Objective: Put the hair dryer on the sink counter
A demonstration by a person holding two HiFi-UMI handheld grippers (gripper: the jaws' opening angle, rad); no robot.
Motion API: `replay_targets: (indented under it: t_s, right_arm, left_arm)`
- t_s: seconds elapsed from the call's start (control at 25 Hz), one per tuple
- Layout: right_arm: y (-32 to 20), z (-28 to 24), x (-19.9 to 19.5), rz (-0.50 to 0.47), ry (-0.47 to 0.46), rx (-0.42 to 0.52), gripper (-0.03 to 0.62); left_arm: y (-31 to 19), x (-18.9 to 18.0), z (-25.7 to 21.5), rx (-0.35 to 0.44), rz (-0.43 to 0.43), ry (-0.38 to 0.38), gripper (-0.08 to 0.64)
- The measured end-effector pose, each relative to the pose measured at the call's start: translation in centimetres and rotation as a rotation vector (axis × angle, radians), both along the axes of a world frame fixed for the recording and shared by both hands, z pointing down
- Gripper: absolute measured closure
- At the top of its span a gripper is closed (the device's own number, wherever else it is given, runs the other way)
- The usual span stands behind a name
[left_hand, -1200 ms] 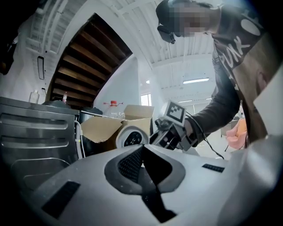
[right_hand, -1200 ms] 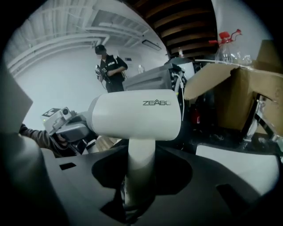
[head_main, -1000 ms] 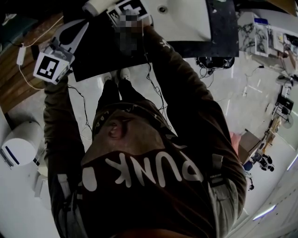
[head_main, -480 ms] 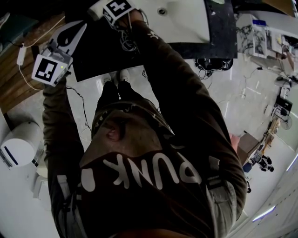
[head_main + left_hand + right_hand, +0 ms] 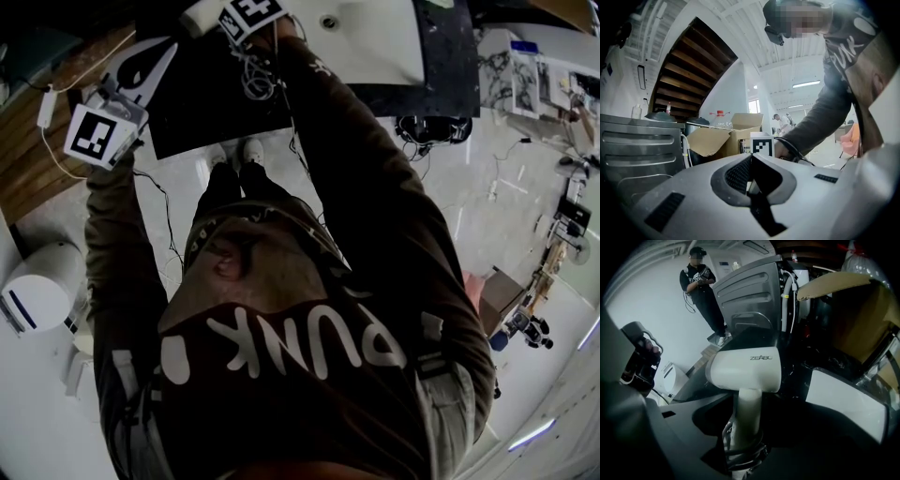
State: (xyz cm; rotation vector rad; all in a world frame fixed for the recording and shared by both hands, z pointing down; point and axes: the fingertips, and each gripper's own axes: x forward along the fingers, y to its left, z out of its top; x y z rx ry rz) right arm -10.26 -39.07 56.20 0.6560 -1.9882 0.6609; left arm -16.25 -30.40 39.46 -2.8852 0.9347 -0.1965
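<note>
Only right gripper view shows the hair dryer (image 5: pixel 745 371) in its opening claw (image 5: pixel 749 425).

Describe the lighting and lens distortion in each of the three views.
Head view: dim overall, only the white sink bright; lines on the floor bow toward the edges. Left gripper view: daylit, ceiling strip lights glare, black vignette in corners. Right gripper view: dark, the white hair dryer catching the light, strong fisheye curve.

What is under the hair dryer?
The black counter, beside the white basin. The hair dryer's handle stands between the right gripper's opening jaws; the dryer and jaws cover whether it touches the counter.
</note>
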Motion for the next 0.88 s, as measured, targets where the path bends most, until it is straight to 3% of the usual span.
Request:
replay_targets:
  t_s: [0.24, 0.4, 0.52, 0.68, 0.8, 0.88]
  right_arm:
    - [-0.1, -5.3, 1.9, 0.0, -0.09, 0.106, 0.321]
    - [1.1, -10.7, 1.8, -0.008, -0.285, 0.242, 0.338]
    - [3.0, -15.6, 1.3, -0.07, -0.438, 0.427, 0.412]
    - [5.3, -20.4, 1.6, -0.179, -0.539, 0.694, 0.5]
    - [6.6, -22.8, 1.6, -0.22, -0.611, 0.83, 0.57]
    - [7.5, -24.1, 1.5, -0.241, -0.659, 0.882, 0.577]
  left_arm:
    - [0.1, 0.5, -1.2, 0.011, 0.005, -0.001, 0.566]
    - [0.2, 0.7, -1.8, 0.02, 0.005, 0.001, 0.566]
    - [0.2, 0.9, -2.4, 0.008, -0.003, 0.02, 0.566]
    - [-0.1, 1.3, -4.1, -0.03, -0.034, 0.09, 0.566]
    - [0.0, 1.8, -5.1, -0.025, -0.034, 0.081, 0.567]
    - [0.2, 2.1, -5.7, -0.021, -0.031, 0.077, 0.566]
